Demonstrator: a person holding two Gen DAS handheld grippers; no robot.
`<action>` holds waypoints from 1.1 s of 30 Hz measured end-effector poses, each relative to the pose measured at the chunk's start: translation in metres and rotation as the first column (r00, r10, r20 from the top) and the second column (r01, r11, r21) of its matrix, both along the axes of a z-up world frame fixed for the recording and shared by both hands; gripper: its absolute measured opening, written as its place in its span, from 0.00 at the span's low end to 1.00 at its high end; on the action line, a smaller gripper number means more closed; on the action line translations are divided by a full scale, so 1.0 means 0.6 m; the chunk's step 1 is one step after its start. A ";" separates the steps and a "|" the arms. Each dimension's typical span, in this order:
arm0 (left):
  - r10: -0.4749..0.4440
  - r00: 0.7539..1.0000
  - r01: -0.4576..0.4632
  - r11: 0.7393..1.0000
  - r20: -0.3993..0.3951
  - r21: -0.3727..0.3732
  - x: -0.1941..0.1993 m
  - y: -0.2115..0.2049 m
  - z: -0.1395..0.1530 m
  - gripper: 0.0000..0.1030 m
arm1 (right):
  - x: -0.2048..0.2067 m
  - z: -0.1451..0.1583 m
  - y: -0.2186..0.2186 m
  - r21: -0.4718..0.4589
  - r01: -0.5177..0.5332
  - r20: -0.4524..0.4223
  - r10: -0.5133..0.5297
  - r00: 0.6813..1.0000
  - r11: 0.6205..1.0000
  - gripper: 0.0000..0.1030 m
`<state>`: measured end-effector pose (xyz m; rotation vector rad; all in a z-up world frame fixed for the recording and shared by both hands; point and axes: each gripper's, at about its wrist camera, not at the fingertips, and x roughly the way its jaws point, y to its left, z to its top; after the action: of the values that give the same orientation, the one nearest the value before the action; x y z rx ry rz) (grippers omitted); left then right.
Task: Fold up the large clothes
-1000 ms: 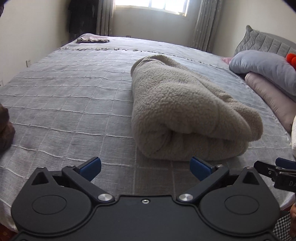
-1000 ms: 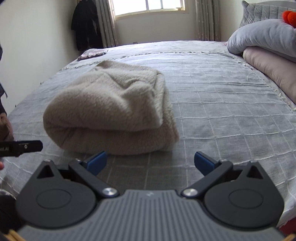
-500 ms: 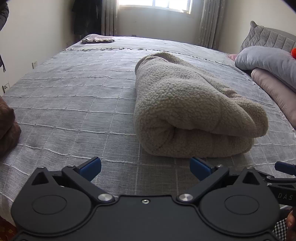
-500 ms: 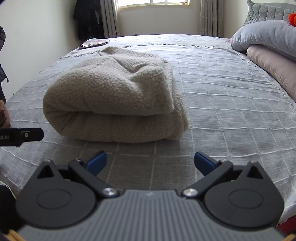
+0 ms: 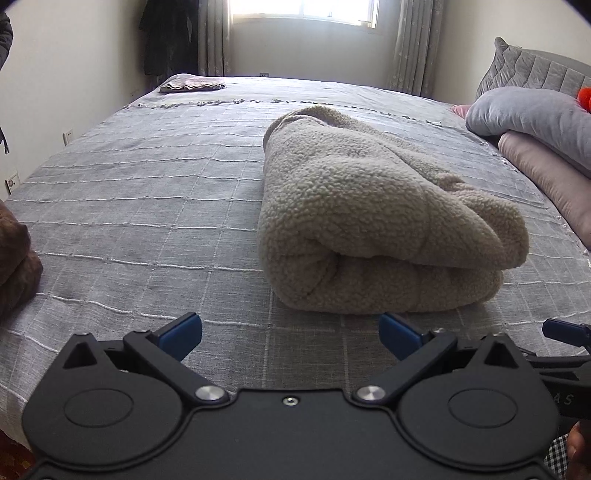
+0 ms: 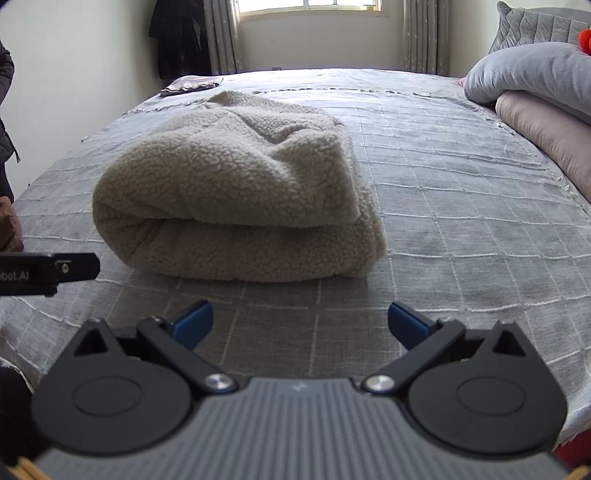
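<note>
The beige fleece garment [image 5: 373,221] lay folded in a thick bundle on the grey bed [image 5: 147,206], near its front edge. The left tool [image 5: 290,332] and right tool [image 6: 300,320] hovered just short of it, both spread wide and holding nothing. Grey and pink pillows [image 6: 535,96] were stacked well to the right.

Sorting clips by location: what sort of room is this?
Most likely a home bedroom: a wide bed with stacked pillows by its headboard, and a curtained window behind.

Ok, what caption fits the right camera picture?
Open right tongs hover before the folded fleece on the bed.
</note>
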<state>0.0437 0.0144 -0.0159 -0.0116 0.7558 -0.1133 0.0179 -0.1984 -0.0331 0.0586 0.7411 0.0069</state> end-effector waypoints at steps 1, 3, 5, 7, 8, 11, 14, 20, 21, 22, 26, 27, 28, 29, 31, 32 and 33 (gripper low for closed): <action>0.002 1.000 -0.002 1.000 -0.001 0.004 0.000 -0.001 0.000 1.00 | 0.000 0.001 0.000 -0.001 0.001 0.001 -0.001 1.000 1.000 1.00; 0.011 1.000 -0.011 1.000 0.000 0.009 -0.002 -0.002 0.000 1.00 | -0.001 0.003 0.002 -0.002 0.004 0.005 -0.004 1.000 1.000 1.00; 0.020 1.000 -0.020 1.000 0.001 0.014 -0.004 -0.002 0.000 1.00 | -0.003 0.006 0.004 -0.003 0.001 0.014 -0.001 1.000 1.000 1.00; 0.027 1.000 -0.027 0.999 0.004 0.022 -0.006 -0.006 0.002 1.00 | -0.006 0.009 0.005 -0.004 -0.007 0.018 0.007 1.000 1.000 1.00; 0.029 1.000 -0.029 0.999 0.008 0.026 -0.008 -0.007 0.003 1.00 | -0.007 0.010 0.006 -0.006 -0.008 0.021 0.008 1.000 1.000 1.00; 0.030 0.999 -0.031 0.999 0.026 0.027 -0.015 -0.010 0.004 1.00 | -0.011 0.013 0.010 -0.015 -0.012 0.033 0.012 0.999 1.000 1.00; 0.032 0.999 -0.032 0.999 0.010 0.031 -0.010 -0.010 0.000 1.00 | -0.005 0.011 0.014 -0.023 -0.009 0.020 0.009 1.000 1.000 1.00; 0.049 0.999 -0.049 0.998 0.013 0.030 -0.014 -0.008 0.002 1.00 | -0.007 0.013 0.021 -0.035 -0.008 0.027 0.009 1.000 0.999 1.00; 0.049 0.999 -0.050 0.998 0.014 0.030 -0.014 -0.010 0.002 1.00 | -0.008 0.013 0.023 -0.037 -0.009 0.028 0.011 1.000 0.999 1.00; 0.048 0.999 -0.049 0.998 0.016 0.030 -0.015 -0.010 0.003 1.00 | -0.009 0.014 0.024 -0.039 -0.011 0.031 0.013 0.999 0.999 1.00; 0.043 0.999 -0.044 0.998 0.016 0.034 -0.014 -0.015 0.002 1.00 | -0.008 0.014 0.026 -0.043 -0.011 0.034 0.013 0.999 0.999 1.00; 0.044 0.999 -0.044 0.998 0.015 0.035 -0.014 -0.016 0.001 1.00 | -0.008 0.014 0.026 -0.045 -0.009 0.035 0.010 0.999 0.999 1.00; 0.045 0.999 -0.045 0.998 0.015 0.035 -0.014 -0.016 0.000 1.00 | -0.007 0.014 0.026 -0.047 -0.006 0.037 0.007 0.999 0.999 1.00; 0.045 0.999 -0.046 0.998 0.014 0.035 -0.014 -0.016 -0.001 1.00 | -0.007 0.015 0.025 -0.048 -0.002 0.039 0.004 0.999 0.999 1.00; 0.044 0.999 -0.044 0.998 0.014 0.035 -0.014 -0.016 -0.001 1.00 | -0.009 0.015 0.024 -0.050 0.007 0.044 -0.005 0.999 0.999 1.00; 0.043 0.999 -0.043 0.998 0.015 0.035 -0.015 -0.015 -0.002 1.00 | -0.008 0.015 0.023 -0.051 0.010 0.045 -0.008 0.999 0.999 1.00; 0.041 0.999 -0.042 0.998 0.014 0.036 -0.015 -0.016 -0.002 1.00 | -0.008 0.015 0.023 -0.052 0.014 0.046 -0.011 0.999 0.999 1.00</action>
<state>0.0348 0.0050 -0.0170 0.0079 0.7436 -0.0601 0.0132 -0.1846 -0.0241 0.0132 0.6951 -0.0229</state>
